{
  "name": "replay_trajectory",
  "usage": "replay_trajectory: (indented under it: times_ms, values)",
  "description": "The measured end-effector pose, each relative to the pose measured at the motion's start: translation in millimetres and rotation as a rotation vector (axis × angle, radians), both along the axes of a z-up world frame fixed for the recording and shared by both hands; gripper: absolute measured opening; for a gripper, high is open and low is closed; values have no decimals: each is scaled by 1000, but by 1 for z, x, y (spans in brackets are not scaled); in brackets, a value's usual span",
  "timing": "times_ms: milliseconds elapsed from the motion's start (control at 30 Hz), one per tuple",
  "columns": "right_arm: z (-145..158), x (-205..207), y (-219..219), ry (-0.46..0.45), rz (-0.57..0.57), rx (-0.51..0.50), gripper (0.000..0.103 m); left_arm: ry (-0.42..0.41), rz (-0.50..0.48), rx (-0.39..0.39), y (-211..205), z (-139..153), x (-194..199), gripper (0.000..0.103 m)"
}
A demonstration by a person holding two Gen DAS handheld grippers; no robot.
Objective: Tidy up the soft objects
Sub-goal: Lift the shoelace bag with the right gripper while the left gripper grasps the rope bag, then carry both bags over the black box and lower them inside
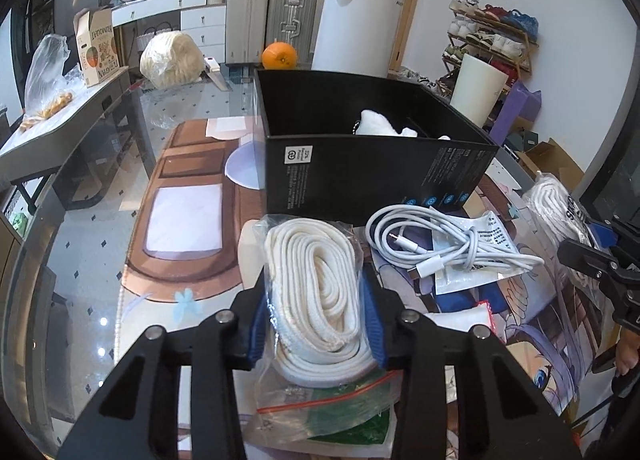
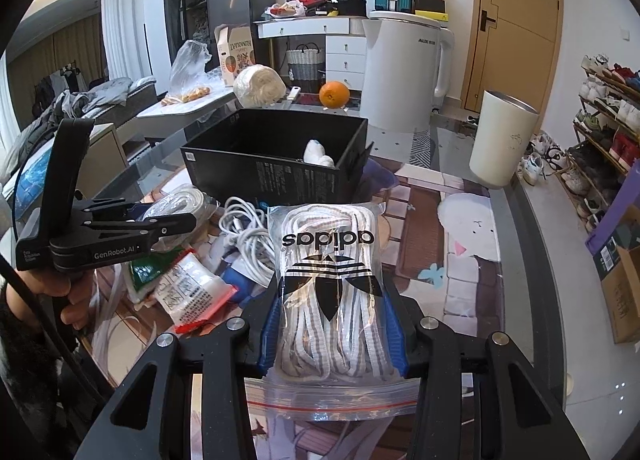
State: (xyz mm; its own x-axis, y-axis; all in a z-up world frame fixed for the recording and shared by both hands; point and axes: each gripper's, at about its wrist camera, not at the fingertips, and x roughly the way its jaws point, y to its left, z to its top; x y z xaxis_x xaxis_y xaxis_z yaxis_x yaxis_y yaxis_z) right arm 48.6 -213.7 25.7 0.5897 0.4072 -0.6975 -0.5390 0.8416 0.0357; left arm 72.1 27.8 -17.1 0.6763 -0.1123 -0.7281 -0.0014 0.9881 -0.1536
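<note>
Left gripper (image 1: 316, 324) is clamped on a clear bag of coiled white laces (image 1: 316, 280), blue pads pressing both sides of the coil. No earlier shot to compare against. In the left wrist view the bag sits at 6 o'clock, low centre, over a green packet with a red zip strip (image 1: 344, 408).

Right gripper (image 2: 332, 336) is clamped on a second clear bag of white laces, adidas print (image 2: 328, 280), pads squeezing its sides, bag zip end toward me. In the right wrist view it fills 6 o'clock.

Black box (image 1: 376, 148) stands open-topped at 12 o'clock from my left gripper, on the glass table (image 1: 92, 260). Something white and soft (image 1: 376, 124) already lies inside it, near the far right corner.

White charging cable (image 1: 448, 248) lies loosely coiled at 2 o'clock, just in front of the box, touching a printed plastic sachet (image 1: 492, 232).

In the right wrist view my left hand (image 2: 60, 292) holds its gripper at 9 o'clock; a red-edged sachet (image 2: 196, 296) lies between the two grippers.

Orange (image 1: 279, 55) and a white kettle (image 1: 360, 20) sit behind the box, 12 o'clock. A cream tumbler (image 2: 504, 136) stands at 2 o'clock in the right wrist view, well apart from the box.
</note>
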Motion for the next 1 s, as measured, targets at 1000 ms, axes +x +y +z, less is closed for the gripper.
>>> replay_trajectory:
  times_ms: [1000]
  values:
    - [38, 36, 31, -111, 71, 49, 44, -233, -43, -32, 2, 73, -17, 37]
